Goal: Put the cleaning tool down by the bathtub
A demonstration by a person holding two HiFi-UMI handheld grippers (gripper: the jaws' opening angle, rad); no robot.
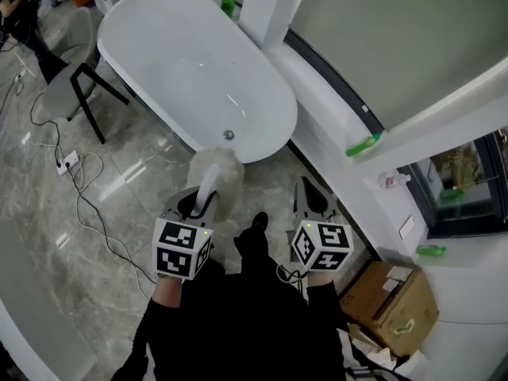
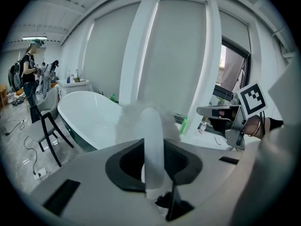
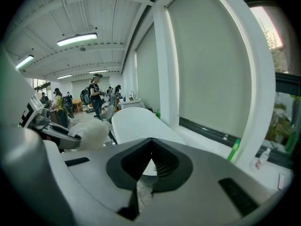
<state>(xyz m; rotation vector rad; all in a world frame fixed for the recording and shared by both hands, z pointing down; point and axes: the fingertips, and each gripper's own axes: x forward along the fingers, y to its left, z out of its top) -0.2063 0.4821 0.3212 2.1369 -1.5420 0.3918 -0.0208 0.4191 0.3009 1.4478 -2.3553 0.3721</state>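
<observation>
No word, brand or number can be read anywhere. The cube [image 1: 182, 248] on the left claw [image 1: 200, 205] and the cube [image 1: 321, 245] on the right claw [image 1: 312, 195] carry only black-and-white square marker patterns, no letters. Right of the right claw, a small white bottle [image 1: 388, 180] on the window sill [image 1: 333, 109] bears a reddish label, its print too small to read.

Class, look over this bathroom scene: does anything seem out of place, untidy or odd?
A white power strip lies on the floor left of the bathtub, with cords trailing loosely across the tiles, a likely trip hazard beside a tub. An open cardboard box sits by the wall at lower right. Nothing looks spilled or broken.
</observation>
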